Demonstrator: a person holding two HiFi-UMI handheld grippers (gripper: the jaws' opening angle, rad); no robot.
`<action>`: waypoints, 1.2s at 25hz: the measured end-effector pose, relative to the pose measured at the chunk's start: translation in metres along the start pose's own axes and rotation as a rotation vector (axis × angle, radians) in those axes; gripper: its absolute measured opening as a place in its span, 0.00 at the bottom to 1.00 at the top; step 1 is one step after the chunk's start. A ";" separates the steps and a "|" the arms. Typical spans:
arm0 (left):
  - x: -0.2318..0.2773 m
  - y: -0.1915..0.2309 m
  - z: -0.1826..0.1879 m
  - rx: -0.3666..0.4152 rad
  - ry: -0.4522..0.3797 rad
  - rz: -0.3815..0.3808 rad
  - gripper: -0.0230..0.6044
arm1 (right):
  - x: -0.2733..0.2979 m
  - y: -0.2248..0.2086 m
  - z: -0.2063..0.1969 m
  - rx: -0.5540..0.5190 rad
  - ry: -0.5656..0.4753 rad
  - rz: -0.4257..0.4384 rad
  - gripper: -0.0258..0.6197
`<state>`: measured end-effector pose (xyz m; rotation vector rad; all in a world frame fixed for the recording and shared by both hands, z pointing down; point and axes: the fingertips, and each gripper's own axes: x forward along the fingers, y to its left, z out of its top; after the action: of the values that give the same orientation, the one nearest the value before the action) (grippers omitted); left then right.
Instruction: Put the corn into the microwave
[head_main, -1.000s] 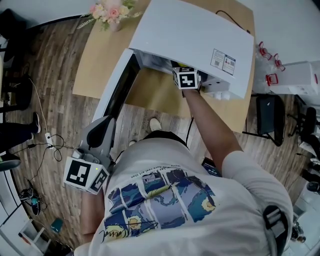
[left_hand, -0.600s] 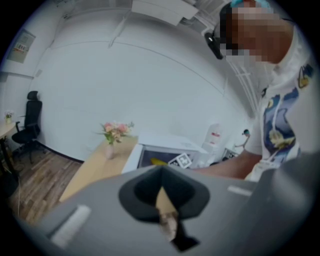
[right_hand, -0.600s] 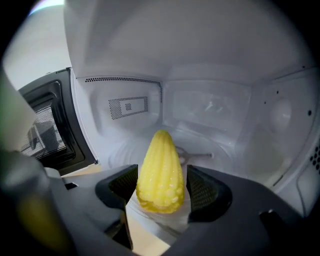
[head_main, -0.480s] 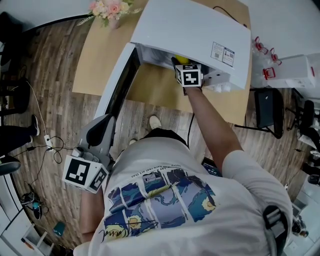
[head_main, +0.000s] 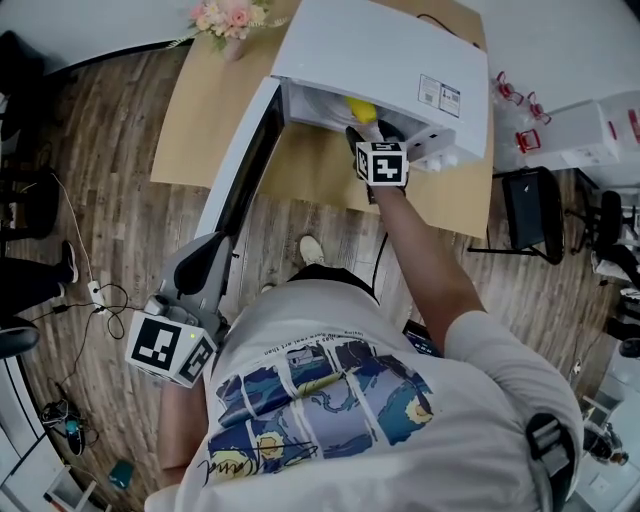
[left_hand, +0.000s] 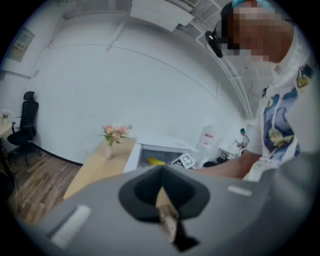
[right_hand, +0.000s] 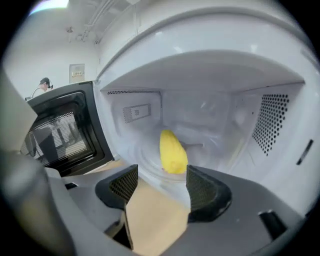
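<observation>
So the microwave (head_main: 385, 55) sits toward the right end of the table (head_main: 200, 110), with its door (head_main: 245, 160) swung out to the left and the flowers (head_main: 228, 17) at the table's far left corner. The corn (right_hand: 173, 151) lies inside, toward the back. The right gripper (right_hand: 156, 182) is just in front of the opening, with the corn beyond its jaws and apart from them, and the left gripper (head_main: 205, 258) hangs well back off the table, near the door's outer edge.

On my feed, the person's white short-sleeved T-shirt (head_main: 330, 390) shows blue-and-yellow picture panels, while the grey left gripper (head_main: 212, 245) and right gripper (right_hand: 159, 175) each bear a black-and-white marker cube (head_main: 383, 163).
</observation>
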<state>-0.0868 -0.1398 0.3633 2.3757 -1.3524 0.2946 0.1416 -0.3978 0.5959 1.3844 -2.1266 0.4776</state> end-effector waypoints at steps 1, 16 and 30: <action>-0.004 0.000 -0.002 0.002 -0.002 -0.005 0.05 | -0.006 0.003 -0.003 0.009 -0.001 0.002 0.45; -0.075 -0.006 -0.037 0.013 -0.011 -0.073 0.05 | -0.136 0.081 -0.050 -0.004 -0.026 0.060 0.16; -0.131 -0.013 -0.076 0.021 -0.024 -0.155 0.05 | -0.239 0.194 -0.085 -0.134 -0.020 0.197 0.06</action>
<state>-0.1420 0.0005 0.3813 2.4916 -1.1721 0.2374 0.0612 -0.0993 0.5151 1.1172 -2.2785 0.3897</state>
